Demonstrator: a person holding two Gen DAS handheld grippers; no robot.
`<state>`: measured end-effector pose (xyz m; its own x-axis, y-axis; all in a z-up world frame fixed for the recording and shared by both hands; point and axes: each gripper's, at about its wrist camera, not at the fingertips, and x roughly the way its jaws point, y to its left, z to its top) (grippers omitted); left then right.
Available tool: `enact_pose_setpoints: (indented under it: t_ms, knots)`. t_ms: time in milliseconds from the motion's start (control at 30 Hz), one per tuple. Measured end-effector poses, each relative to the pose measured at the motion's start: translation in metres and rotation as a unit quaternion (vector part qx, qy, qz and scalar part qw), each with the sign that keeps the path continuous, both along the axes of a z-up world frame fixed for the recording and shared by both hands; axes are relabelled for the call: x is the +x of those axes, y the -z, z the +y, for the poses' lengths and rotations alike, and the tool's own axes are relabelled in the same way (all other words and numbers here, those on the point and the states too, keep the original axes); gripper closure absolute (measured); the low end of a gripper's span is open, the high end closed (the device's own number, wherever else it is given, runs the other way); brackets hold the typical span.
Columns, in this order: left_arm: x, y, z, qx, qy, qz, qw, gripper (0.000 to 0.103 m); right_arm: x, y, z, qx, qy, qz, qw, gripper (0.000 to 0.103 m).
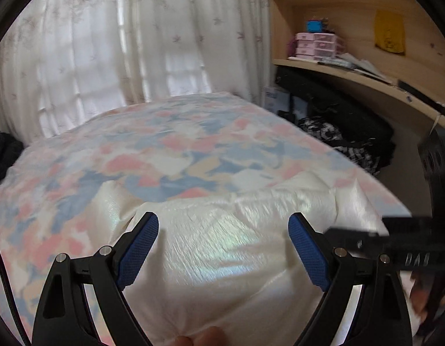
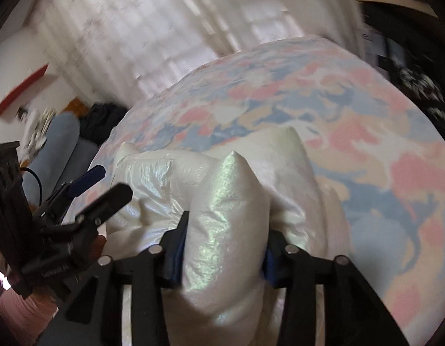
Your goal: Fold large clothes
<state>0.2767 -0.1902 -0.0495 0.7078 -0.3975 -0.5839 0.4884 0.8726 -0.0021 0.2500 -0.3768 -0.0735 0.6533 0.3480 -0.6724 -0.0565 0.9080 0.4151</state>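
A white, shimmery padded garment [image 1: 222,259] lies bunched at the near edge of a bed with a pink, blue and cream patterned cover [image 1: 164,150]. My left gripper [image 1: 223,219] hovers just above the garment, jaws wide open, nothing between the blue pads. In the right wrist view my right gripper [image 2: 229,225] is shut on a thick raised fold of the garment [image 2: 231,187], which bulges up between both fingers. The left gripper [image 2: 110,183] shows there too, open, at the garment's left edge.
White flowered curtains [image 1: 121,43] hang behind the bed. A wooden desk with shelves [image 1: 352,75] stands at the right, pink drawers [image 1: 317,44] on it, dark clothes [image 1: 337,127] heaped below. A jeans-clad leg [image 2: 58,144] is left of the bed.
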Motion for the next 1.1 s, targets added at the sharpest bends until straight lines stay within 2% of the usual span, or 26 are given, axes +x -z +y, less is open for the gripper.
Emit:
enact_pose_setpoints:
  t_ms: [100,167,267,333,600,733,833,933,1000,1100]
  knots:
    - [-0.002,0.011,-0.027,0.011,0.03,0.013,0.9994,0.013,-0.024,0.005,-0.014,-0.012,0.045,-0.003,0.999,0.067]
    - [-0.001,0.024,-0.045,0.032,0.048,0.033,0.9978,0.011,-0.038,0.014,-0.025,-0.007,0.08,-0.003,0.997,0.067]
    - [0.0,0.042,-0.066,0.081,0.053,0.021,0.9951,0.001,-0.043,0.035,-0.038,0.025,0.111,0.001,0.993,0.058]
    - [0.008,0.049,-0.067,0.085,0.049,0.029,0.9948,0.001,-0.037,0.046,-0.04,0.046,0.115,0.003,0.992,0.057]
    - [0.037,0.072,-0.052,0.034,0.055,0.086,0.9942,0.001,-0.024,0.074,-0.041,0.078,0.114,-0.011,0.99,0.05]
    - [0.043,0.08,-0.052,0.028,0.057,0.1,0.993,0.001,-0.02,0.083,-0.043,0.091,0.111,-0.011,0.99,0.05]
    - [0.042,0.082,-0.054,0.034,0.057,0.099,0.9929,0.001,-0.018,0.087,-0.047,0.104,0.11,-0.005,0.988,0.05]
    - [0.032,0.079,-0.058,0.061,0.056,0.087,0.9928,0.001,-0.017,0.088,-0.05,0.114,0.106,0.011,0.988,0.05]
    - [0.021,0.073,-0.06,0.082,0.061,0.076,0.9918,0.001,-0.017,0.083,-0.05,0.098,0.101,0.027,0.99,0.05]
    - [0.001,0.062,-0.055,0.094,0.065,0.066,0.9912,0.001,-0.021,0.069,-0.044,0.057,0.097,0.048,0.992,0.047]
